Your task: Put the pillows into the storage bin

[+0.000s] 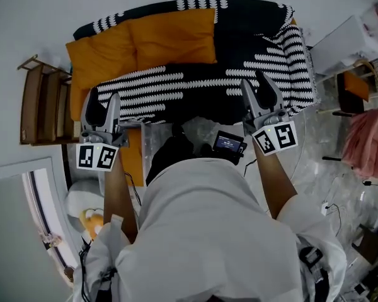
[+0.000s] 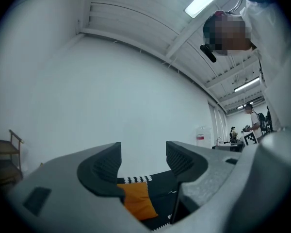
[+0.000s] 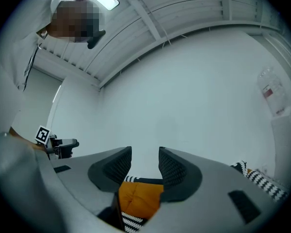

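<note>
Item 1, two orange pillows (image 1: 101, 61) (image 1: 173, 36): lay side by side at the far left of a bed under a black-and-white patterned blanket (image 1: 239, 61). Only the head view showed both. Each gripper view caught one orange pillow (image 2: 138, 200) (image 3: 140, 198), far beyond its jaws.

Item 2, clear storage bin (image 1: 150, 140): stood near the person, between the arms, seen in the head view alone.

Item 3, left gripper (image 1: 104, 102) (image 2: 143, 159): jaws apart, nothing between them, well short of the pillows.

Item 4, right gripper (image 1: 257, 87) (image 3: 145, 164): jaws apart, likewise empty, over the blanket's near edge.

Item 5, wooden shelf (image 1: 41, 99): left of the bed.

Item 6, bystanders (image 2: 252, 123): far right, in the left gripper view only.
</note>
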